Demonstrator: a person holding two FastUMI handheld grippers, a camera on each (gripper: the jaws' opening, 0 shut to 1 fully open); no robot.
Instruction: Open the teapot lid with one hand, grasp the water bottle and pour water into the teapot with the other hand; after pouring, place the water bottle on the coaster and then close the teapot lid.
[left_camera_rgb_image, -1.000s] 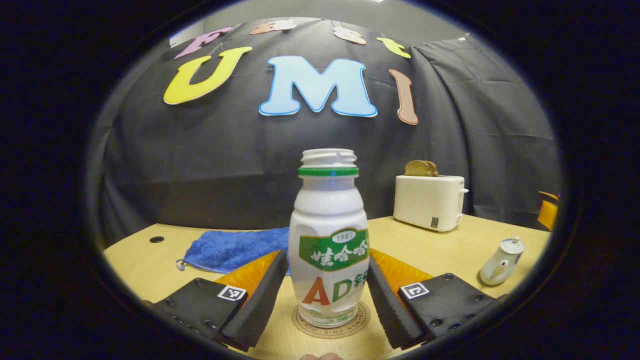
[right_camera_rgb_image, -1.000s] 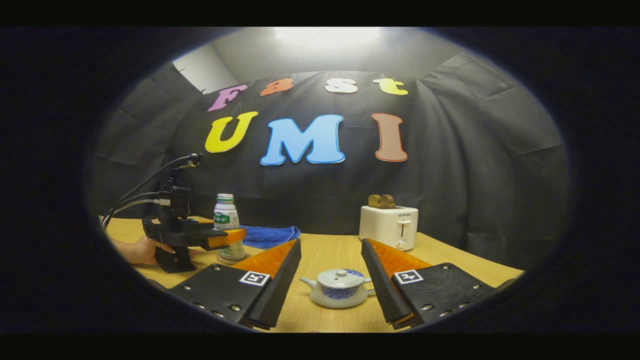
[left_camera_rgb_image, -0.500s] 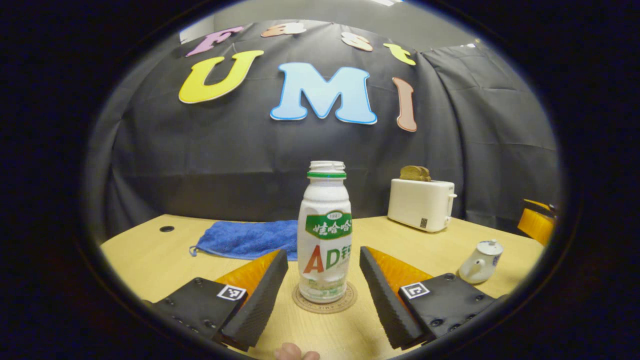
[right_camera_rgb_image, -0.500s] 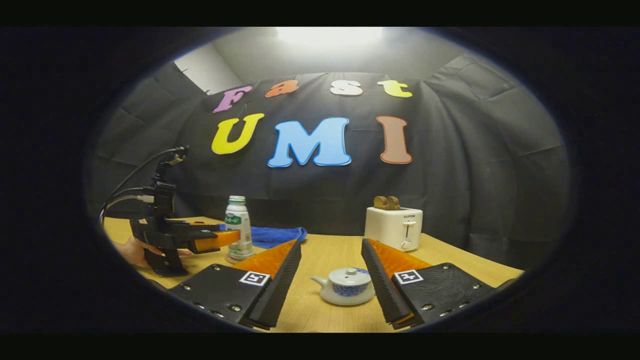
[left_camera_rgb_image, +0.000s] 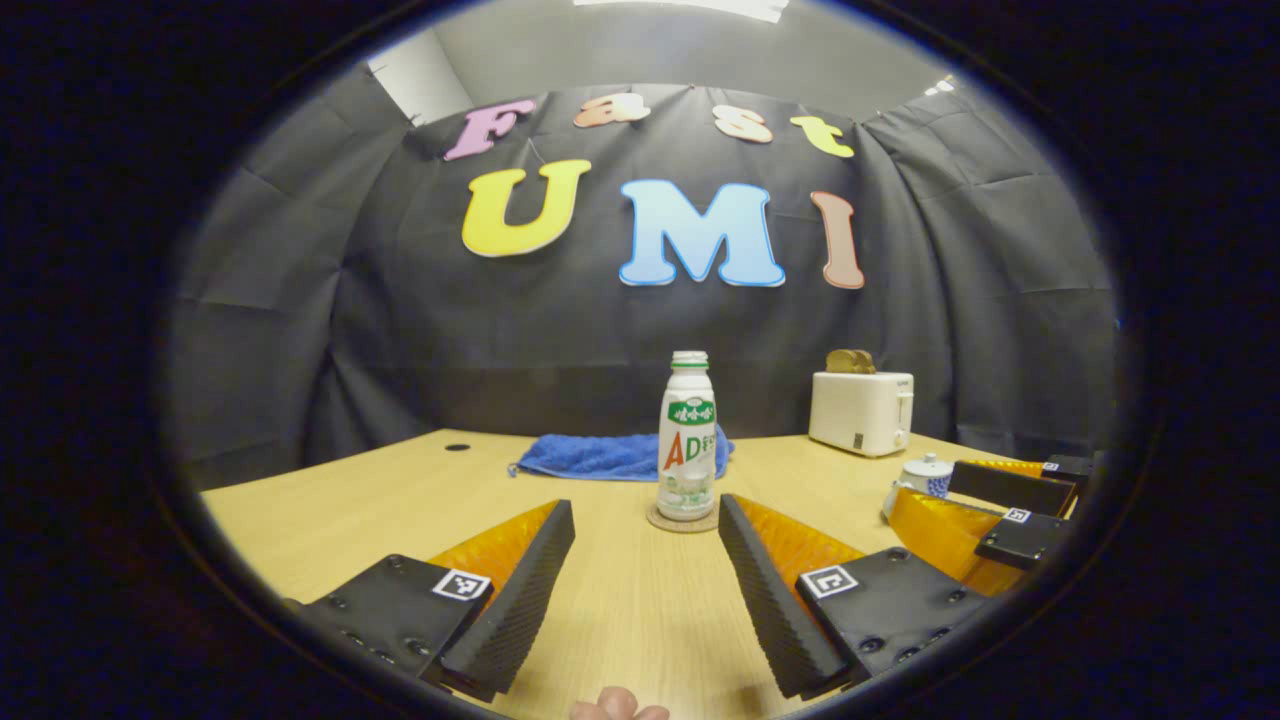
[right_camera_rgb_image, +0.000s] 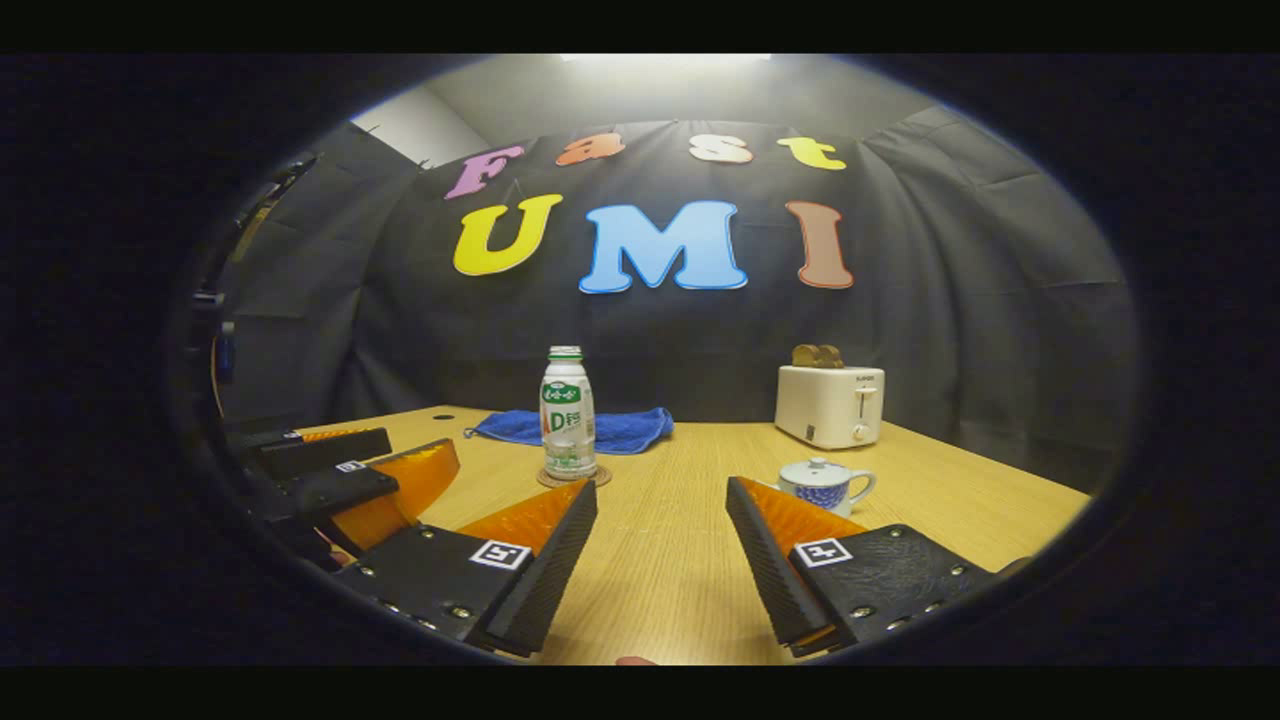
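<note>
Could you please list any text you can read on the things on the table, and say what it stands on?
Nothing is quotable:
Water bottle: label print, mostly too small to read reliably.
Toaster: small front mark, blurred.
Left gripper and right gripper: square code tags, no words.

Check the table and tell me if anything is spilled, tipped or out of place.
Nothing stands out. The water bottle stands upright on the coaster, capless. The teapot sits upright with its lid on. The blue towel lies bunched behind the bottle. No spill shows on the table.
</note>
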